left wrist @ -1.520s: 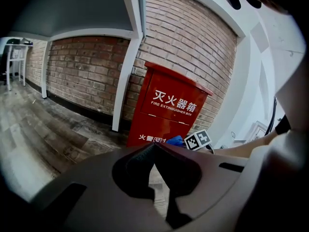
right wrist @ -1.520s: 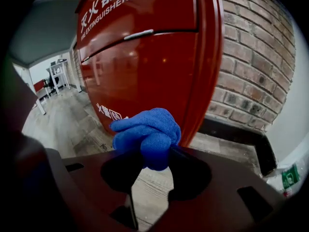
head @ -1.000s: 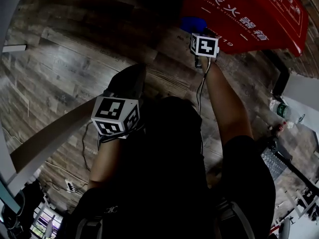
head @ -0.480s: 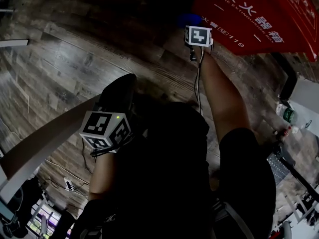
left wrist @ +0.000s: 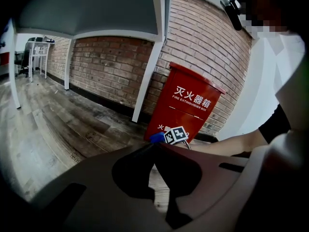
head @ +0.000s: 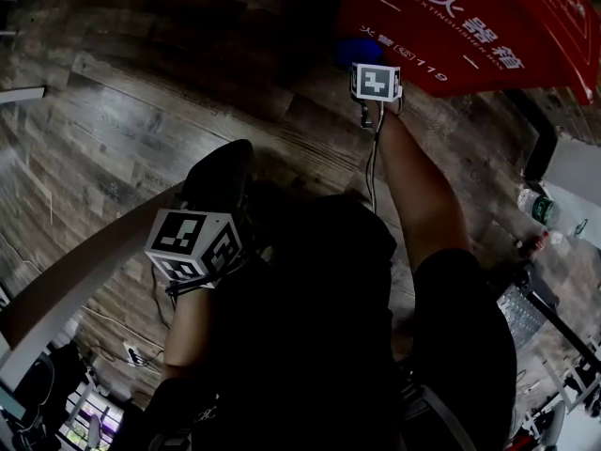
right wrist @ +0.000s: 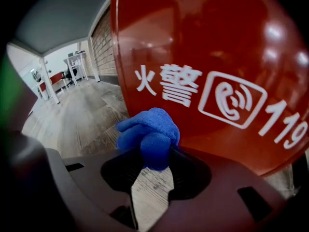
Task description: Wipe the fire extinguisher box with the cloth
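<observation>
Right hand-held gripper (right wrist: pixel 155 152) clenched on cloth (right wrist: pixel 147 129), at box (right wrist: pixel 217 42) front, 7 o'clock corner beside "119". Shifted only slightly since a second ago: wiping likely just starting. Left hand-held gripper (left wrist: pixel 154 146) clenched, empty, idle.

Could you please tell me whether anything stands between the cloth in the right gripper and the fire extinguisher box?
Nothing visible does. The blue cloth, clamped in the right gripper, sits directly before the red box, at its front face, with no object between.
</observation>
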Demonstrator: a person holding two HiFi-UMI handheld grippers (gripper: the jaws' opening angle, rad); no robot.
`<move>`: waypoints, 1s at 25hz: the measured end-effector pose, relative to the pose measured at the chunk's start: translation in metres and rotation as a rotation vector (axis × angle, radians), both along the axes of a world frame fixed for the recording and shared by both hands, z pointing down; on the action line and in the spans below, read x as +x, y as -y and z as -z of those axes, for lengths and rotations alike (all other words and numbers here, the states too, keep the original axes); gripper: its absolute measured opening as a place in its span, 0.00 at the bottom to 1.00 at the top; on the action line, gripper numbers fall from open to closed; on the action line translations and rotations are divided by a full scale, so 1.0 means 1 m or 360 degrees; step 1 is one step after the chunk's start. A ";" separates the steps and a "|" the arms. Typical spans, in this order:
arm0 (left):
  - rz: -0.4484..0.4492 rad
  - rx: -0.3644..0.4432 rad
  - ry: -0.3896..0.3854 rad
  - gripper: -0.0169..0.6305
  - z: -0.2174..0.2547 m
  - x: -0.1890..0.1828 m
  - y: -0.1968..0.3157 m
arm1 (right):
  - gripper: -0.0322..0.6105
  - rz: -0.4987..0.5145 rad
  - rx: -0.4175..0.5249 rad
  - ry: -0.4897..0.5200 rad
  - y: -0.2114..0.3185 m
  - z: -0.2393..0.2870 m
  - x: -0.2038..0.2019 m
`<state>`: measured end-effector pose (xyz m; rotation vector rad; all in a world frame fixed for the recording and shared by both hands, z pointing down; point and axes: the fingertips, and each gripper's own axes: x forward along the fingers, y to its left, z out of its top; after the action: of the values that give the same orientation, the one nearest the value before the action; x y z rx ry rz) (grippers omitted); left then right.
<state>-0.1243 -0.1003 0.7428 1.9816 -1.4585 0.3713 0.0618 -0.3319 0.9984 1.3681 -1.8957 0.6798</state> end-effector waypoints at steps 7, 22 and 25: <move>-0.0146 -0.0066 -0.0016 0.04 -0.020 0.039 0.015 | 0.31 -0.0248 -0.0048 0.0004 -0.022 -0.011 0.075; -0.0411 -0.0071 -0.0034 0.04 -0.020 0.088 0.028 | 0.31 -0.0838 -0.0163 0.0140 -0.064 -0.017 0.202; -0.0456 -0.0054 -0.0037 0.04 -0.018 0.094 0.031 | 0.31 -0.0869 -0.0134 0.0176 -0.065 -0.008 0.206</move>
<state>-0.0306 -0.1315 0.7611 2.1636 -1.1468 0.4905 0.2678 -0.2667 1.0066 1.8424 -1.5507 1.1035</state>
